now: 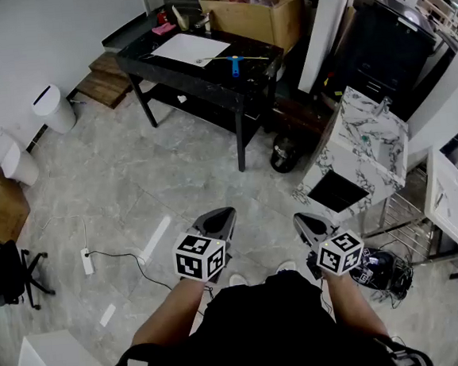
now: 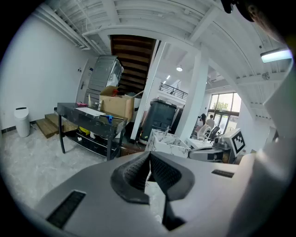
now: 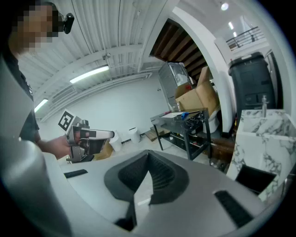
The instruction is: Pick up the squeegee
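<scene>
Apparently the pick-up has not begun. The squeegee [image 1: 234, 64], which I take to be the thin bar with the blue handle, lies flat on the top of the black table [image 1: 204, 78], toward the table's right end and just beside the white sheet [image 1: 193, 48] on the same top. Nothing lies over it, so it looks easy to reach from the front side of the table.

The 2 tools are well apart from the table, held low before the person's body, with floor between them and it. The left gripper [image 2: 149, 156] has its jaws pressed together with nothing between them. The right gripper [image 3: 148, 156] is the same, jaws together and empty.

I judge this to be a carrying posture. Both tools are tipped a little downward and aimed toward the table, because the person must first walk to it. For the grasp, 1 gripper will have to spread its jaws before it comes to the blue handle, which stands out from the bar and seems the best place to pinch.
</scene>
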